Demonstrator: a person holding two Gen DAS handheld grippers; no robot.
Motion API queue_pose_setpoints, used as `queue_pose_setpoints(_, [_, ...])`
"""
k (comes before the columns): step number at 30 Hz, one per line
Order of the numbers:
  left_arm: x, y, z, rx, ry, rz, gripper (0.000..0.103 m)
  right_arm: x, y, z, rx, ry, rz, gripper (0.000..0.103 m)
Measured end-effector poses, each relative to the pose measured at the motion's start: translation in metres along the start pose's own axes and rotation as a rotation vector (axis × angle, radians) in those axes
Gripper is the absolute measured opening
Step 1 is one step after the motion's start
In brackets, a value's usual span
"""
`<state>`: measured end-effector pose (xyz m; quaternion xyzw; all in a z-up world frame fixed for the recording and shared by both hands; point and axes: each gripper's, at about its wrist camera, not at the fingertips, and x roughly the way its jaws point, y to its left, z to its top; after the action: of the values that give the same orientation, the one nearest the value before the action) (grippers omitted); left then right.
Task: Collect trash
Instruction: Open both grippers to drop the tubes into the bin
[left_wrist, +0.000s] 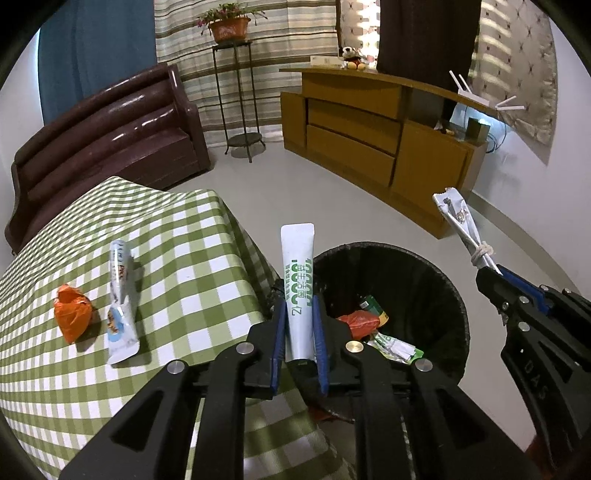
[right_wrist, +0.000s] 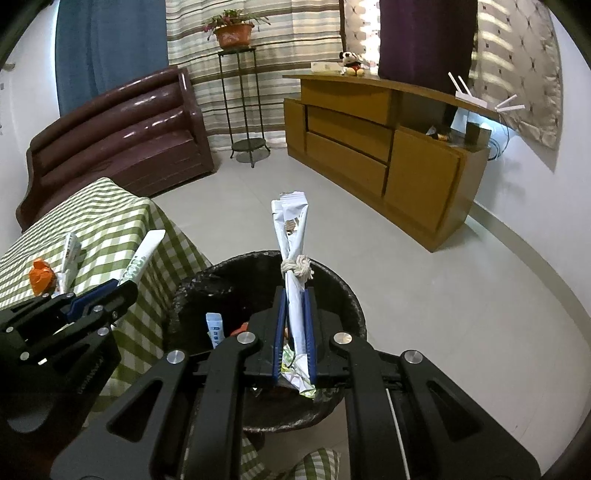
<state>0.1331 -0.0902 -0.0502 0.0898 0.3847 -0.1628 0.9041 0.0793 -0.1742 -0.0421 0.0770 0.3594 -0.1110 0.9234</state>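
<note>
Trash is in both grippers: the left gripper (left_wrist: 298, 325) has its jaws pinching a white tube (left_wrist: 297, 280) with green print, upright at the near rim of the black bin (left_wrist: 436, 280), while the right gripper (right_wrist: 294, 325) pinches a string-tied wrapper bundle (right_wrist: 291, 236) over the same bin. Beside the bin, the checked table (left_wrist: 177, 251) holds an orange wad (left_wrist: 72, 314) and, just next to it, a white sachet (left_wrist: 120, 306). More scraps lie in the bin.

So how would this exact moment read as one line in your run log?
left gripper: shut on tube | right gripper: shut on tied wrapper | both near bin | table: orange bag, pouch left
</note>
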Motion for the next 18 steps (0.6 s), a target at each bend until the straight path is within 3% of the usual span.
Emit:
queue_pose_setpoints(7, [0.0076, -0.0048, 0.0035, 0.003, 0.016, 0.011, 0.019, 0.0098, -0.0070, -0.0011, 0.025, 0.016, 0.000, 0.016])
queue_pose_setpoints(8, [0.0085, -0.0052, 0.0037, 0.002, 0.018, 0.012, 0.022, 0.0096, -0.0076, -0.0015, 0.027, 0.014, -0.002, 0.025])
queue_pose_setpoints(12, [0.0084, -0.0045, 0.0060, -0.004, 0.017, 0.014, 0.046, 0.0090, -0.0097, -0.0010, 0.035, 0.008, -0.009, 0.027])
queue_pose_setpoints(18, [0.0045, -0.0021, 0.0055, -0.011, 0.012, 0.017, 0.052, 0.0048, -0.0094, -0.0013, 0.033, -0.008, -0.023, 0.041])
